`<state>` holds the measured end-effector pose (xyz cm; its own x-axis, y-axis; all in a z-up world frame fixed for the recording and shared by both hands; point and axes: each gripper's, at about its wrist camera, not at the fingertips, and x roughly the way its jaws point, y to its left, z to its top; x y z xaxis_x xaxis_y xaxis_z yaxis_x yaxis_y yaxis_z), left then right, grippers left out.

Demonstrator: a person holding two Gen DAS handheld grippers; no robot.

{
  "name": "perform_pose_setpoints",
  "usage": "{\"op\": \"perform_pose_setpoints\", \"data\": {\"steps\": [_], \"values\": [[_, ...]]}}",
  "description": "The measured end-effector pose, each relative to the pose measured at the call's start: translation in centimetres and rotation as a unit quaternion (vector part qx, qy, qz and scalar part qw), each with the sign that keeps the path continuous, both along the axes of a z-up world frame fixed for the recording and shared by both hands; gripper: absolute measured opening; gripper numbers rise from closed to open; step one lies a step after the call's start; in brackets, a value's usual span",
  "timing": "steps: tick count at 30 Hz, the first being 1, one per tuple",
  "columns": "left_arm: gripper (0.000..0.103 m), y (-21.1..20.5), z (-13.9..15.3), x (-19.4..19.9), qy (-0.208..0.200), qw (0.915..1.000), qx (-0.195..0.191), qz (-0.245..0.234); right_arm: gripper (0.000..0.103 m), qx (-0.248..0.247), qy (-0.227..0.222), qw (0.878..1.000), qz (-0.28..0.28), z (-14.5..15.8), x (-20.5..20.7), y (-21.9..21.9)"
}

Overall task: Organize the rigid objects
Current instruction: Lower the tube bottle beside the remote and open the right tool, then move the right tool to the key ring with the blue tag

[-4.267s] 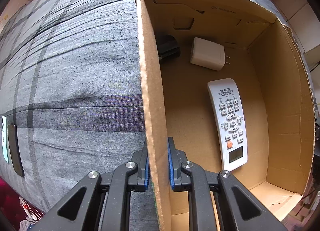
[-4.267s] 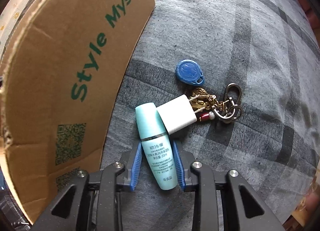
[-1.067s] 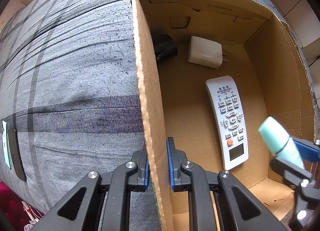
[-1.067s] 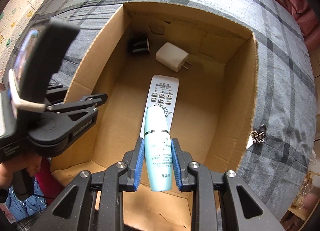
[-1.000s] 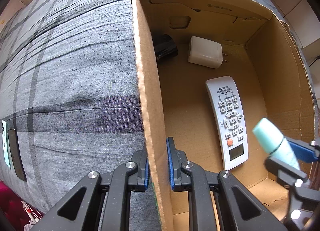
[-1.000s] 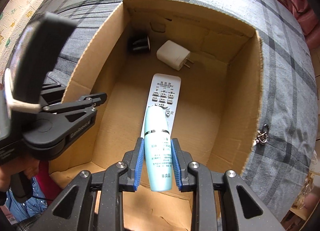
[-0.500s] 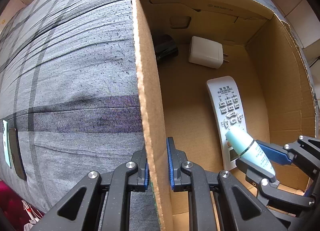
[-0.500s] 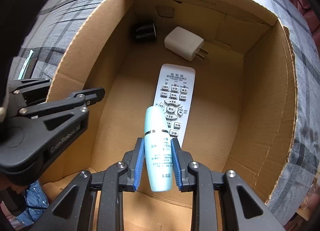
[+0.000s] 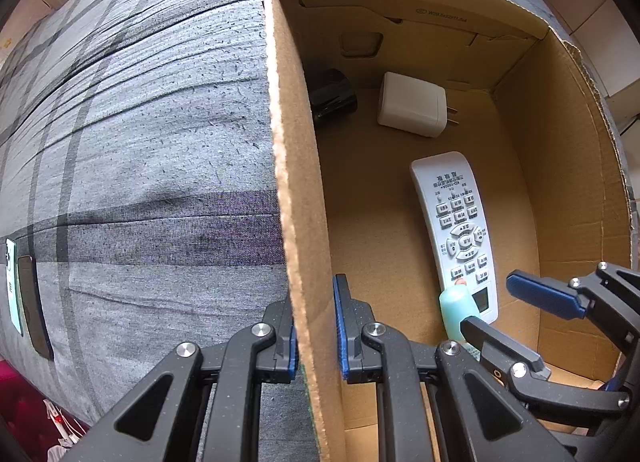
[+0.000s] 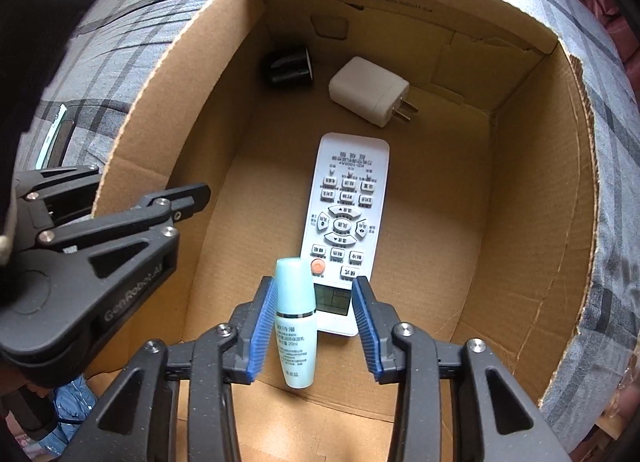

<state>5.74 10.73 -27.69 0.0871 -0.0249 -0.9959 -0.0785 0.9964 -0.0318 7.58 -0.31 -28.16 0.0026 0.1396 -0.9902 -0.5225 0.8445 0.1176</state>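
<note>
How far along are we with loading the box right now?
Done: the remote, white charger and a black object lie in the cardboard box. In hand: the right gripper is open around the teal bottle, apparently just released; the left gripper clamps the box wall. Left: a phone on the bedspread; anything else is out of view.

Inside the cardboard box [image 10: 532,222], I see the lotion bottle [image 10: 295,318] nearest, the remote control [image 10: 346,222] just right of it. Behind lie the charger plug [image 10: 370,90] and, to its left, a lens cap [image 10: 288,67].
</note>
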Motion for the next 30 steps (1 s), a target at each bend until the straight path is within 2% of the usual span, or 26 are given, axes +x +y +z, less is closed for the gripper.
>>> {"op": "perform_pose_setpoints", "data": {"steps": [14,20,28,30], "values": [[0.015,0.0,-0.2,-0.1,0.000,1.0000,0.003,0.002,0.048,0.010,-0.029,0.999,-0.022,4.4,1.1,-0.8],[0.015,0.0,-0.2,0.0,0.001,1.0000,0.003,0.001,0.049,-0.002,-0.048,0.998,-0.028,6.2,1.3,-1.5],[0.015,0.0,-0.3,0.0,0.001,1.0000,0.006,0.002,0.068,-0.004,-0.067,0.997,-0.035,7.9,1.6,-2.9],[0.015,0.0,-0.3,0.0,0.002,1.0000,0.006,0.002,0.078,-0.003,-0.070,0.997,-0.041,8.3,1.8,-3.4]]}}
